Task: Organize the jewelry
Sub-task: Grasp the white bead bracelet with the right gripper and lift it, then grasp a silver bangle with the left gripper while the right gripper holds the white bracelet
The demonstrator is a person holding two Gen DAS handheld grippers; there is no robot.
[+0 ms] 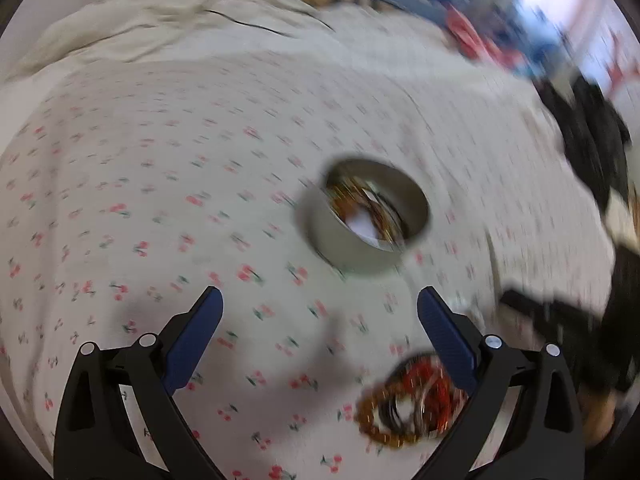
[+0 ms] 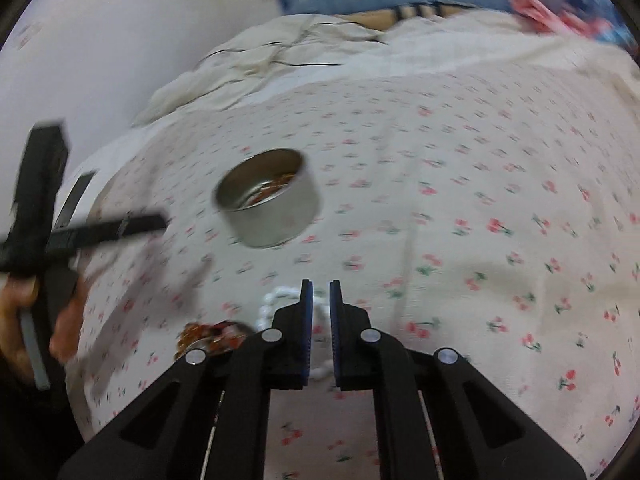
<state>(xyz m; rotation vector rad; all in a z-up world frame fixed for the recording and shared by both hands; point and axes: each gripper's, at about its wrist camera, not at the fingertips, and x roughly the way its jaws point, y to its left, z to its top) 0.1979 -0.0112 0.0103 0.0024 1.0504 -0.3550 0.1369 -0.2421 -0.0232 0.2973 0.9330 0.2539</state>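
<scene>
Looking through your left wrist camera, your left gripper (image 1: 318, 300) hangs wide open over the cherry-print bedsheet (image 1: 140, 168), holding nothing. The round tin (image 1: 360, 236) sits mid-bed ahead of it, some beaded pieces already inside, so you're part way there. A tangle of red and amber bracelets (image 1: 408, 404) waits loose on the sheet just beside the right-hand finger.

Over to your right wrist camera: your right gripper (image 2: 320, 290) is nearly closed, and a white bead bracelet (image 2: 276, 300) lies right at its fingers — gripped or not, I cannot tell. That piece and the tangle look left to go in.
</scene>
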